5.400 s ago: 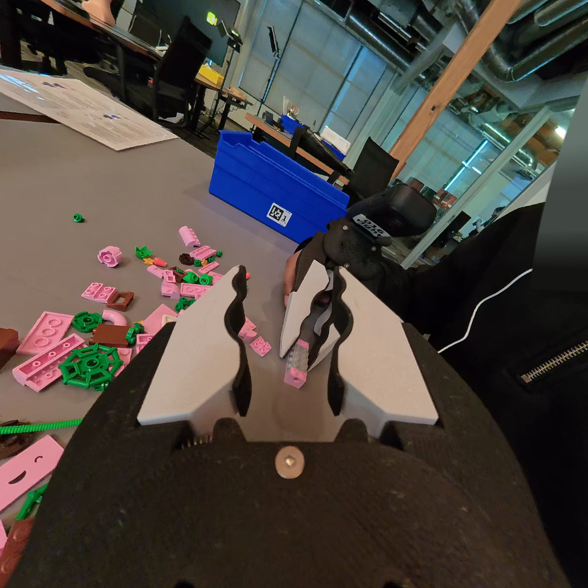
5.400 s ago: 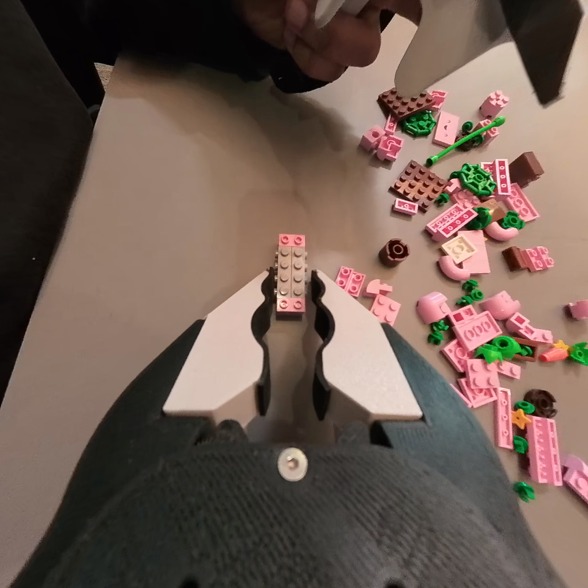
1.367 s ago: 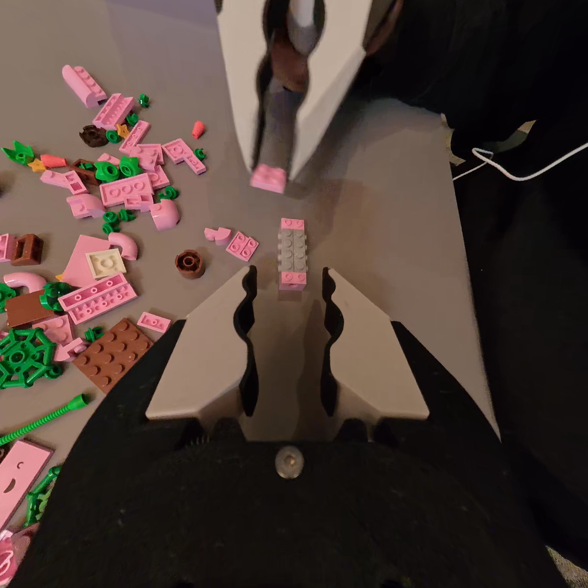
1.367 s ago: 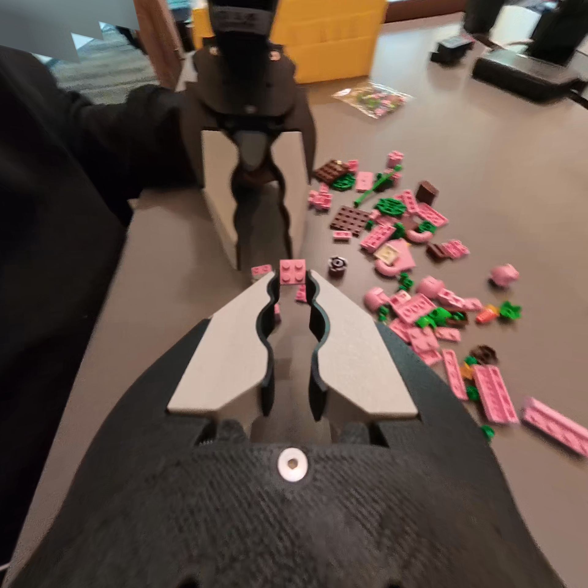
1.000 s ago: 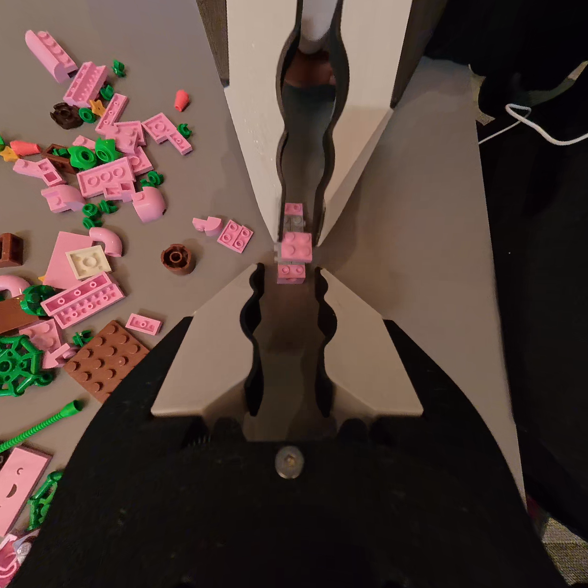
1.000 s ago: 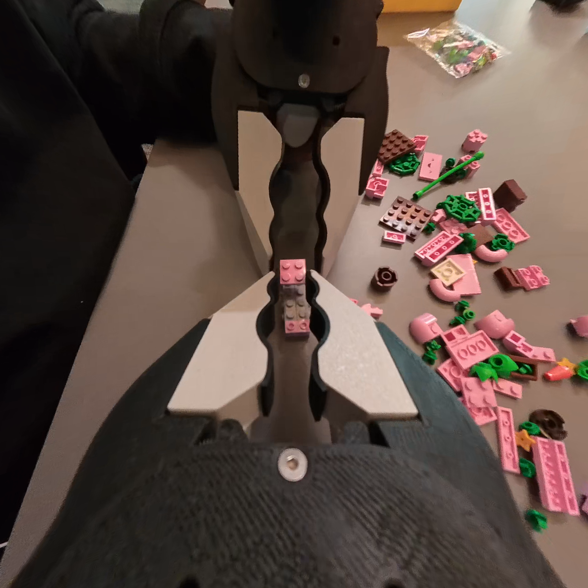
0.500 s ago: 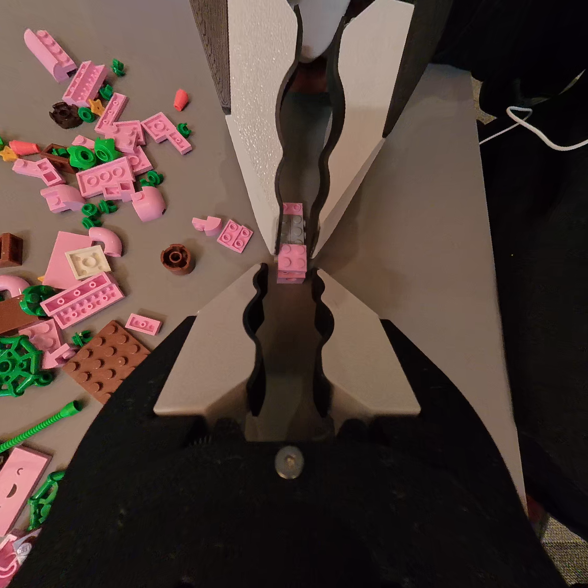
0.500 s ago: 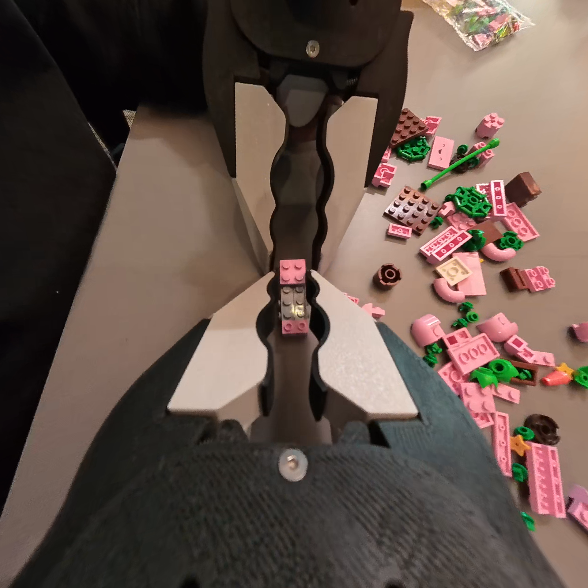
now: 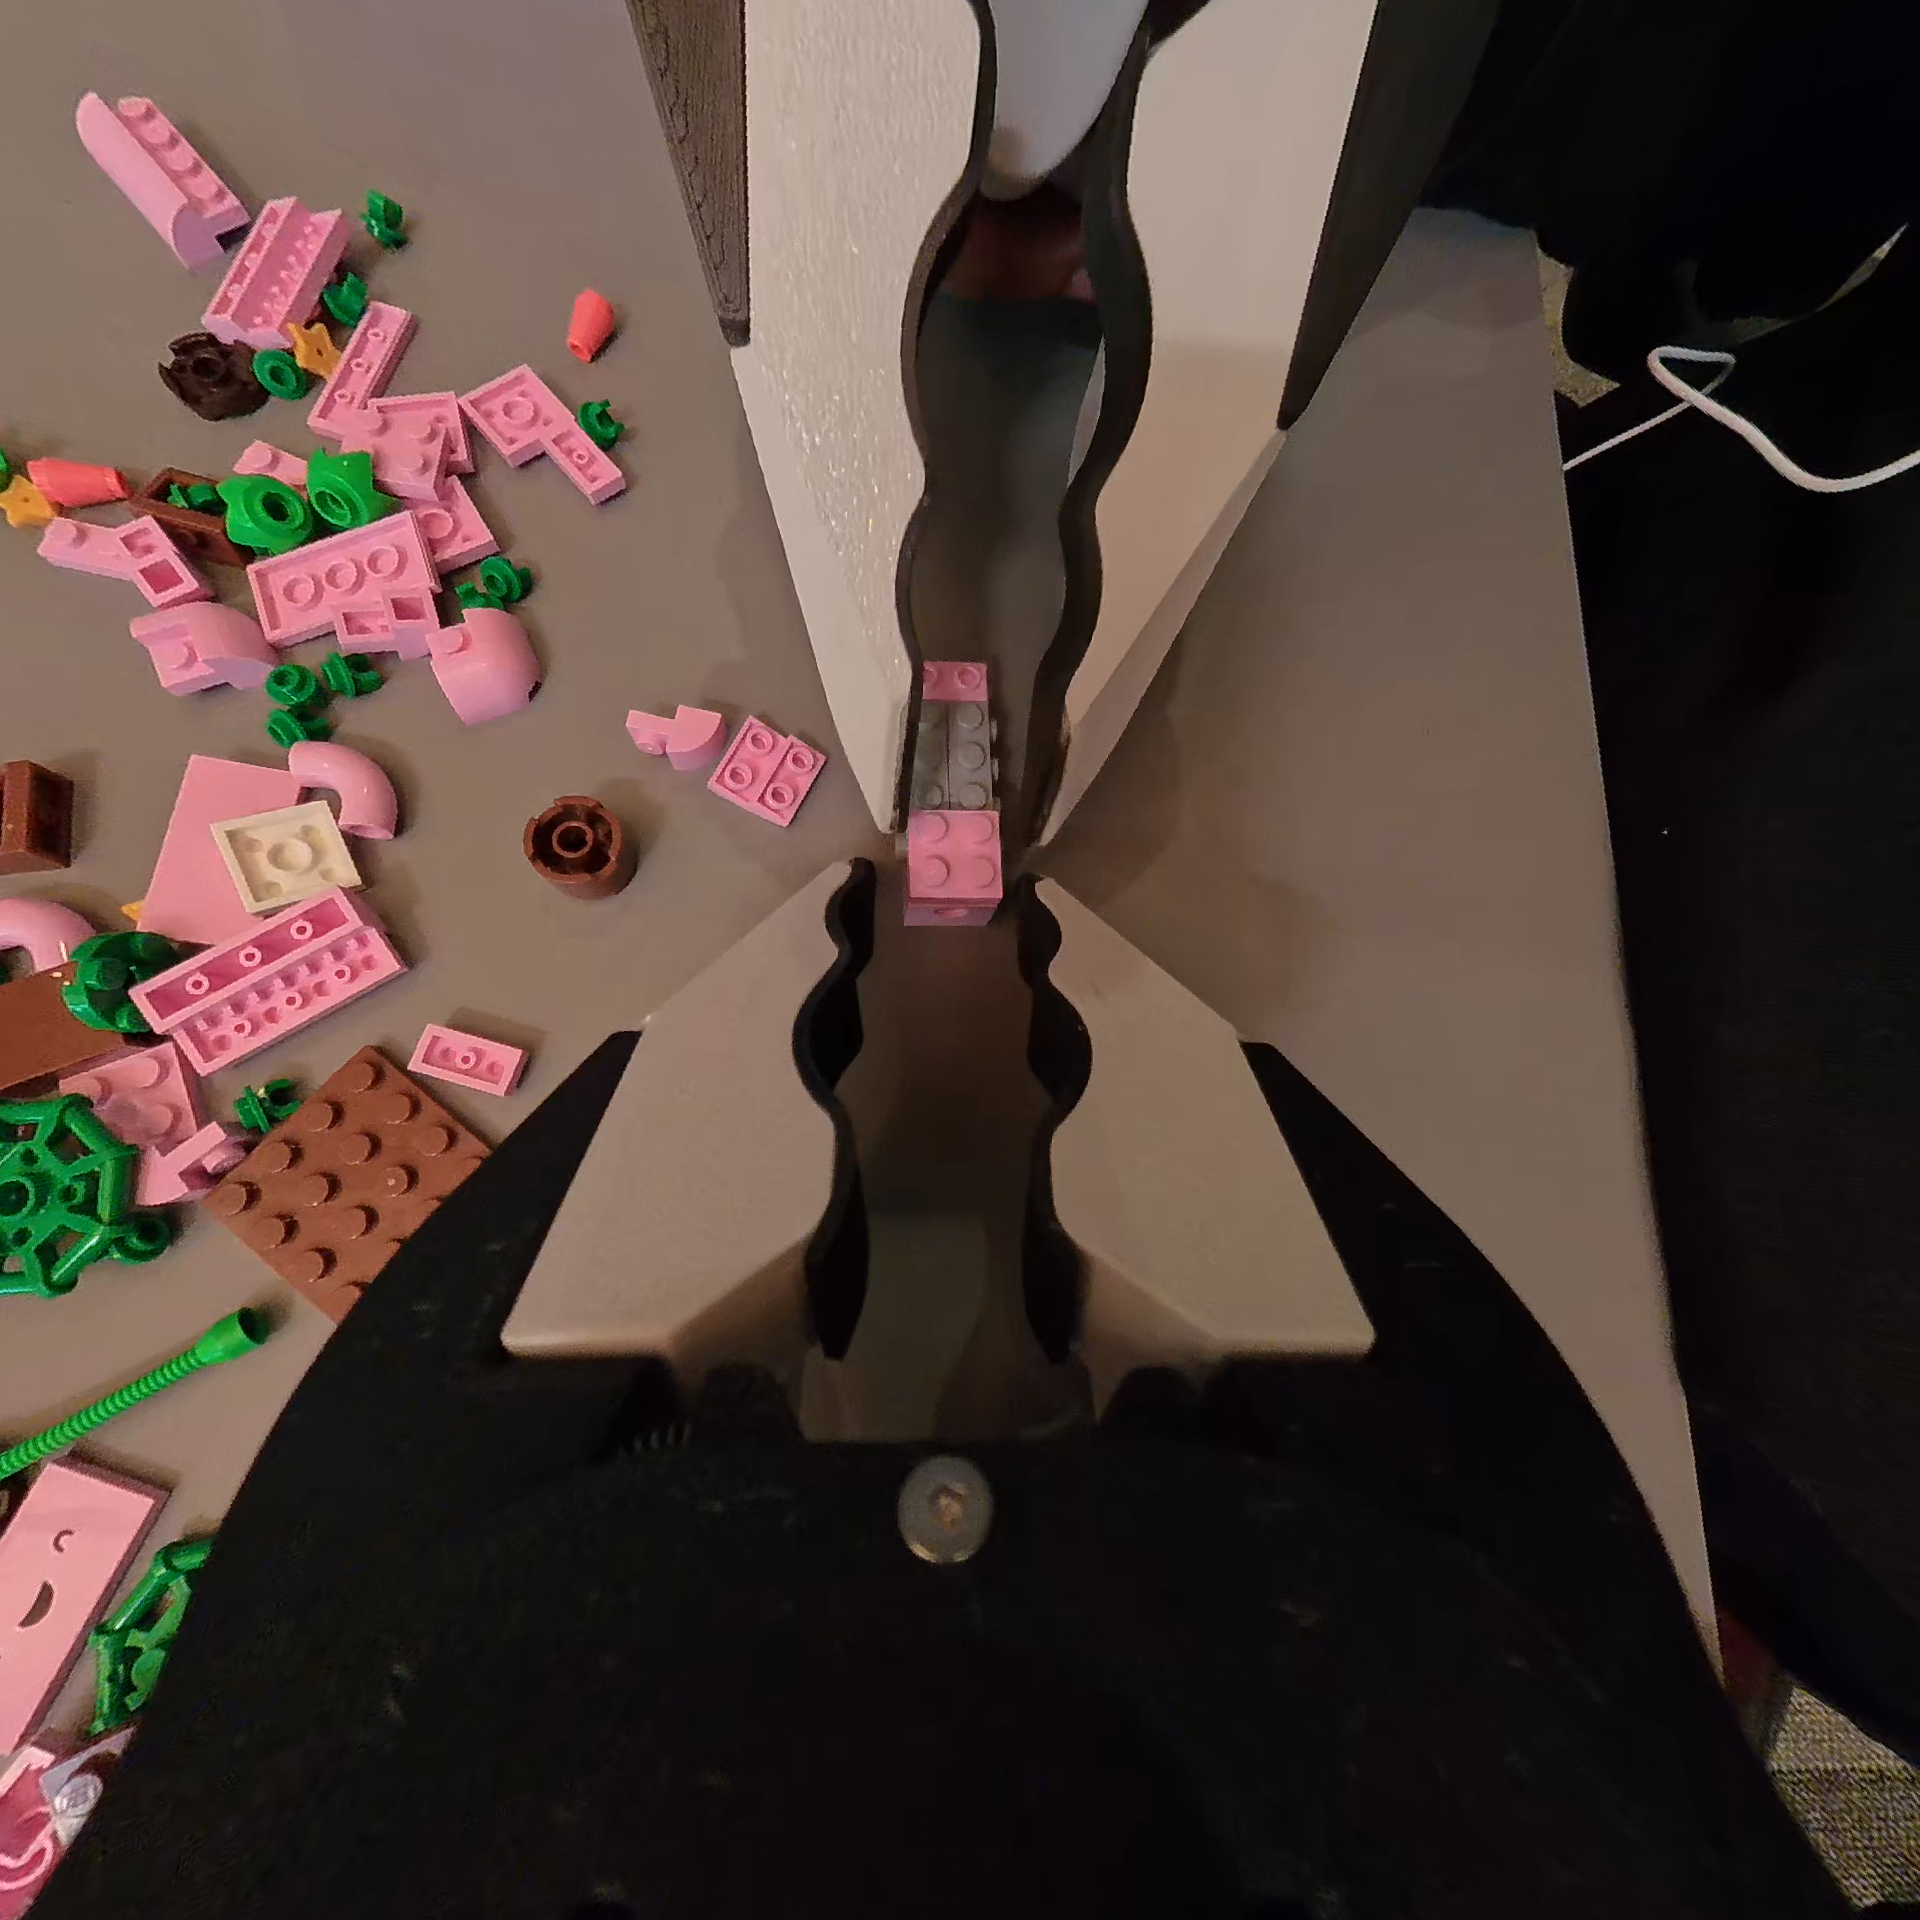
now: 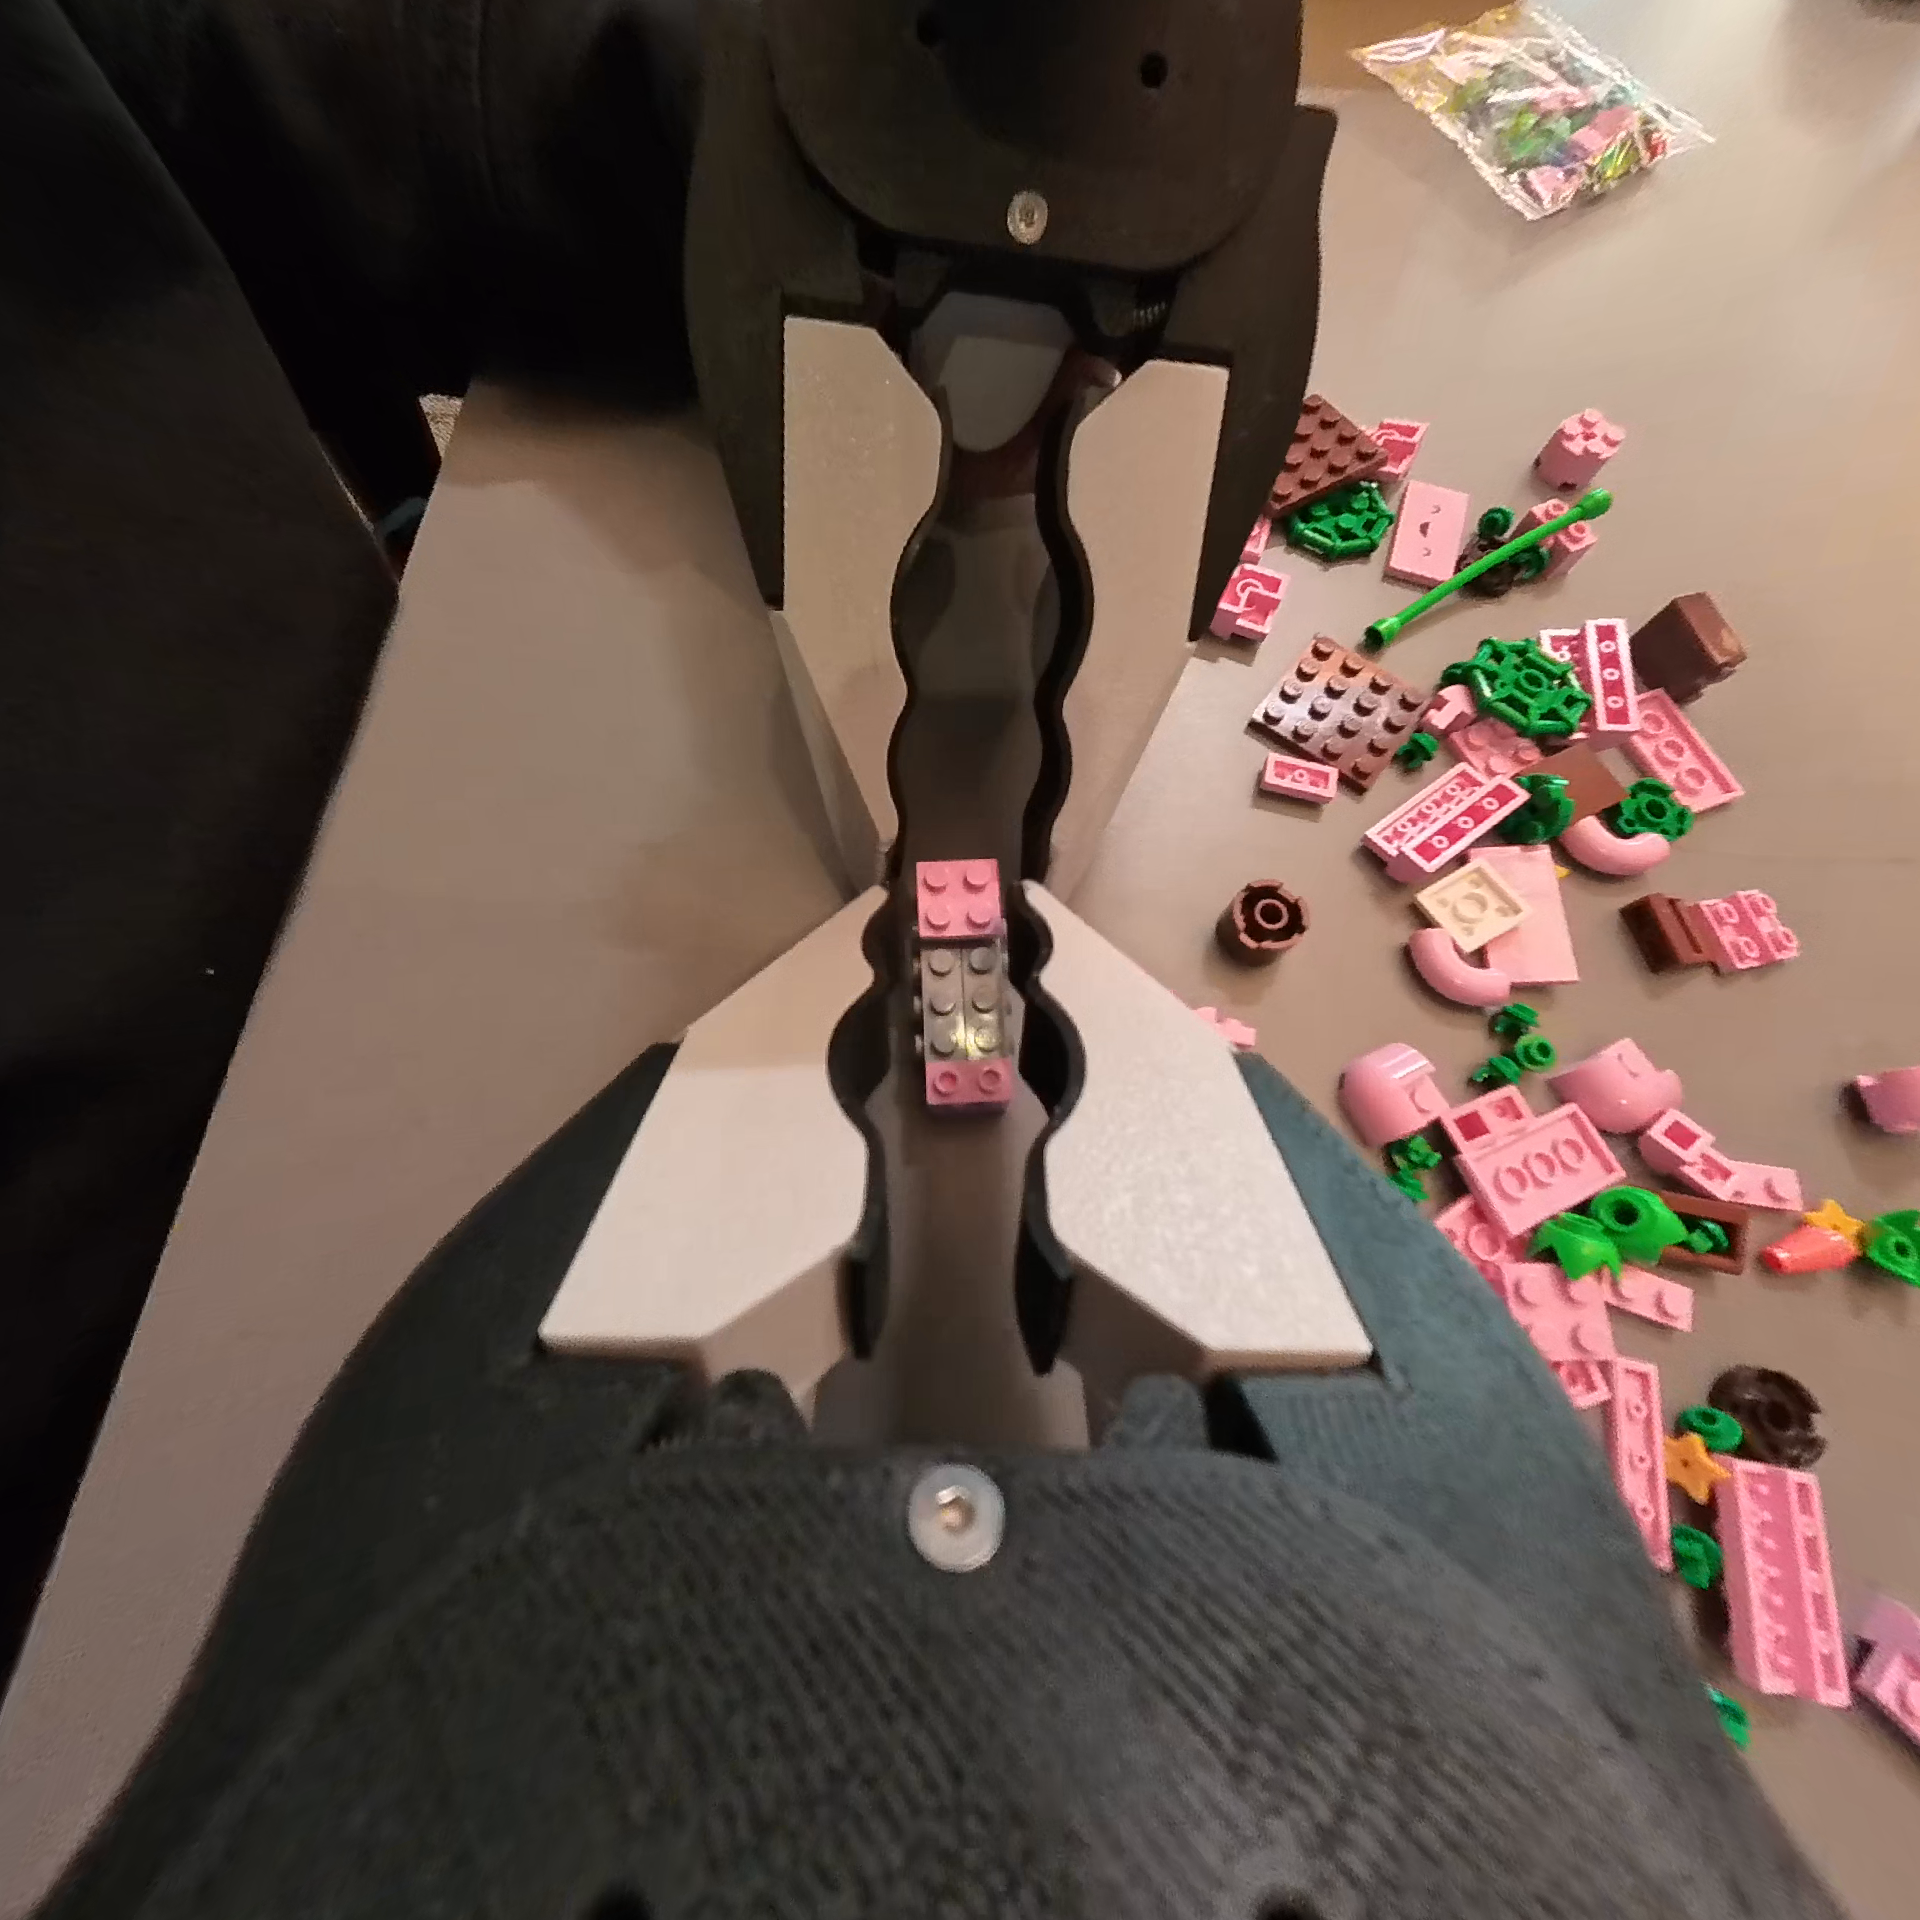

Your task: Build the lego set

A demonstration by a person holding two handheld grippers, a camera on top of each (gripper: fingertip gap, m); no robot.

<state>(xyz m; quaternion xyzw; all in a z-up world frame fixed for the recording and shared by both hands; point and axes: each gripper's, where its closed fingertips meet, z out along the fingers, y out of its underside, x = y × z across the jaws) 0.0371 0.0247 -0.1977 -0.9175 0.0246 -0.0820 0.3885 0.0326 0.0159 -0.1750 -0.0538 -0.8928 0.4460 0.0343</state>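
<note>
Your right claw is pinching the pink 2x2 brick over one end of the grey-and-pink assembly on the bench. Left claw sits spread, tips either side. I'd line up the studs squarely, then press straight down.

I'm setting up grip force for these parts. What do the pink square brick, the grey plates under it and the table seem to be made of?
Pink square brick: looks like hard moulded plastic, smooth with a slight sheen, crisp studs.
Grey plates: apparently the same plastic, glossier, with a light glint on the studs.
Table: smooth matte grey top, possibly laminate; the look leaves it open.
</note>
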